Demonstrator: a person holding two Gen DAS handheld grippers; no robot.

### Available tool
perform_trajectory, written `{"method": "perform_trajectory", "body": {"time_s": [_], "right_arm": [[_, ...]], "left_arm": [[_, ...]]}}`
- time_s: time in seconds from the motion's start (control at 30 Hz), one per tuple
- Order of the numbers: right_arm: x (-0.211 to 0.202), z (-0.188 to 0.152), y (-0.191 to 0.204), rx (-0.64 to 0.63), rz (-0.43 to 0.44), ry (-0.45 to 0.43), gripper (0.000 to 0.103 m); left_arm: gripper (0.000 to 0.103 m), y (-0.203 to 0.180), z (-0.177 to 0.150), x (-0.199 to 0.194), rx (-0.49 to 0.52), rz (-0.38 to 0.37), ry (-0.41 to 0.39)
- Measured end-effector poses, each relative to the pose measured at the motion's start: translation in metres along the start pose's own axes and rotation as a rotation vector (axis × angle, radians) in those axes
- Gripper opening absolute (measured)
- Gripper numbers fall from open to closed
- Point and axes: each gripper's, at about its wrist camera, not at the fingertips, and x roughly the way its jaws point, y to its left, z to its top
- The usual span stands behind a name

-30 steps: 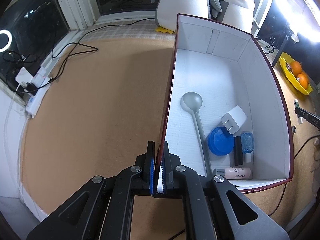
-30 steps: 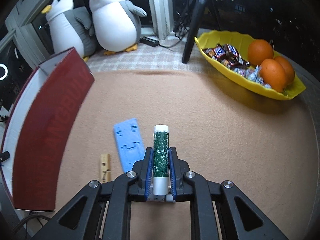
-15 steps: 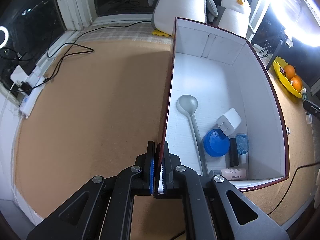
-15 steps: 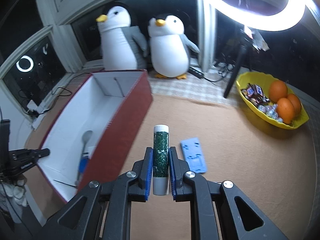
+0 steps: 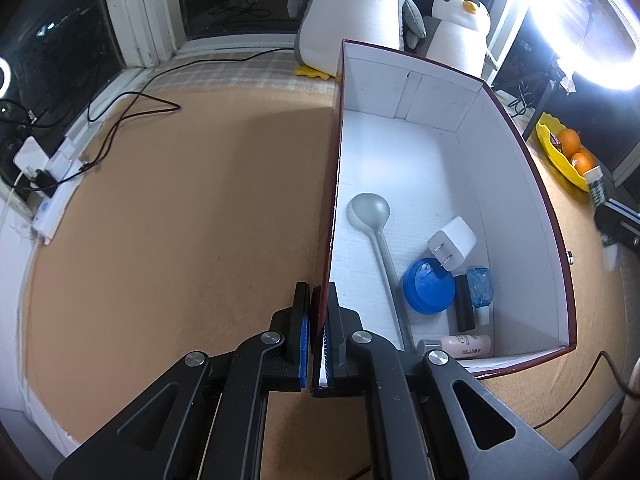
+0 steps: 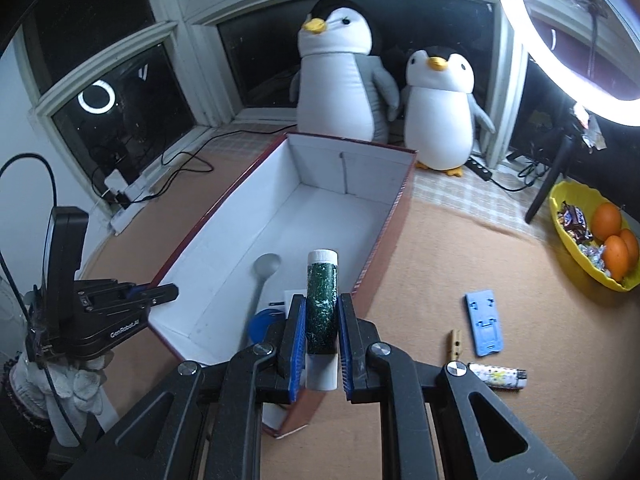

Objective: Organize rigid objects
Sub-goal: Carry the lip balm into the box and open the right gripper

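A red box with a white inside (image 5: 420, 168) stands on the tan table; it also shows in the right wrist view (image 6: 332, 200). My left gripper (image 5: 316, 316) is shut on the box's left wall near its front corner. My right gripper (image 6: 322, 320) is shut on a green tube with white caps (image 6: 322, 300) and holds it above the box's near right corner. Inside the box lie a grey spoon (image 5: 374, 224), a white charger (image 5: 452, 242), a blue lid (image 5: 428, 286), a small black item, a clear blue item and a pink bottle (image 5: 466, 346).
On the table right of the box lie a blue plastic stand (image 6: 484, 322), a wooden clip (image 6: 456, 344) and a patterned lighter (image 6: 498, 376). A yellow tray with oranges and sweets (image 6: 580, 256) sits at the far right. Two plush penguins (image 6: 344, 76) stand behind the box. Cables and a power strip (image 5: 52, 208) lie left.
My right gripper has risen and swung left with the green tube, from over the open table to above the box's near corner. The left gripper keeps its hold on the box wall.
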Motion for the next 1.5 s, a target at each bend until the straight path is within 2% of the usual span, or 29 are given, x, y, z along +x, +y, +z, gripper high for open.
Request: {"method": "perform_trajectory", "body": {"time_s": [0.3, 0.67, 0.7, 0.73, 0.77, 0.8, 0.83, 1.0, 1.5], "right_arm": [[0.017, -0.002, 0.028, -0.023, 0.021, 0.028, 0.014], [0.030, -0.005, 0.045, -0.050, 0.004, 0.041, 0.014], [0.029, -0.005, 0.046, -0.056, 0.000, 0.037, 0.019], [0.029, -0.005, 0.048, -0.062, -0.003, 0.036, 0.033], [0.027, -0.005, 0.049, -0.070, -0.004, 0.029, 0.041], [0.025, -0.005, 0.051, -0.079, -0.009, 0.015, 0.054], [0.023, -0.005, 0.053, -0.088, -0.014, 0.002, 0.059], [0.020, -0.003, 0.059, -0.119, -0.021, -0.006, 0.059], [0.014, -0.005, 0.044, -0.060, -0.030, -0.024, 0.060]], "left_arm": [[0.005, 0.001, 0.000, 0.000, 0.009, -0.013, -0.008], [0.005, 0.001, 0.000, 0.000, 0.012, -0.013, -0.008], [0.005, 0.001, 0.000, 0.000, 0.012, -0.014, -0.008], [0.005, 0.001, 0.000, 0.000, 0.013, -0.013, -0.008], [0.005, 0.001, 0.000, 0.000, 0.013, -0.012, -0.008], [0.005, 0.001, 0.000, 0.000, 0.013, -0.013, -0.008], [0.005, 0.001, 0.000, 0.000, 0.013, -0.013, -0.008], [0.005, 0.001, 0.001, 0.000, 0.014, -0.011, -0.008], [0.005, 0.000, 0.001, 0.000, 0.023, 0.001, -0.003]]}}
